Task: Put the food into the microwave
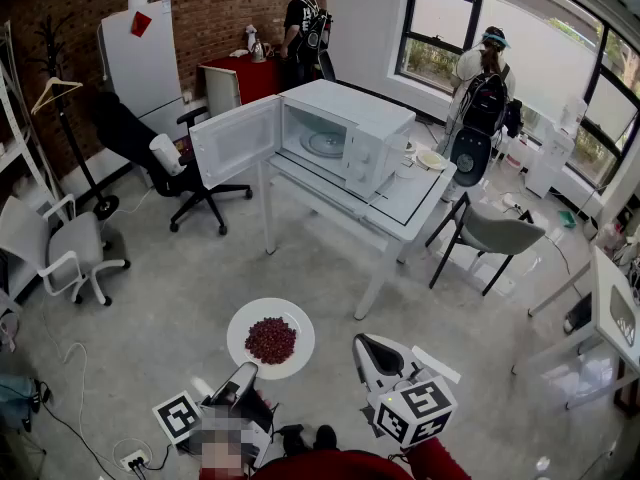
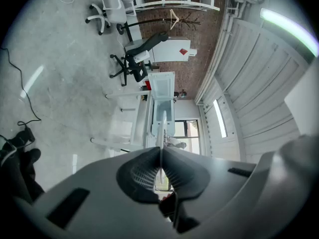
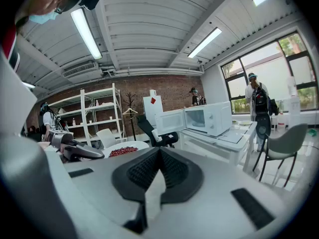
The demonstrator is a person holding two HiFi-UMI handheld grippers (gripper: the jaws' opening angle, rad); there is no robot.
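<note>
The white table (image 1: 420, 203) stands well ahead across the open floor, and on it sits the microwave (image 1: 345, 133). Its door (image 1: 235, 140) is swung wide out to the left, and the cavity with its glass turntable (image 1: 325, 144) faces back this way. That opening is the target, and nothing blocks it.

Down near the person, the round white plate (image 1: 240, 356) is up off the floor with a heap of dark red food (image 1: 271, 339) at its centre. It's well apart from the microwave, which lies straight ahead of it and a little to the right.

The left gripper (image 1: 243, 373) has the job. Its jaws are clamped on the plate's near rim, which shows as a thin white edge pinched between the pads in the left gripper view. The plate juts forward from the jaws, toward the table. So the carry looks like a push ahead with a slight drift right, keeping the plate level so the loose heap stays put.

The right gripper (image 1: 367, 346) hangs just beside the plate on its right, not touching. Its jaws are closed together on nothing. It's the nearer one to the microwave's side, but it looks like the spare here.
</note>
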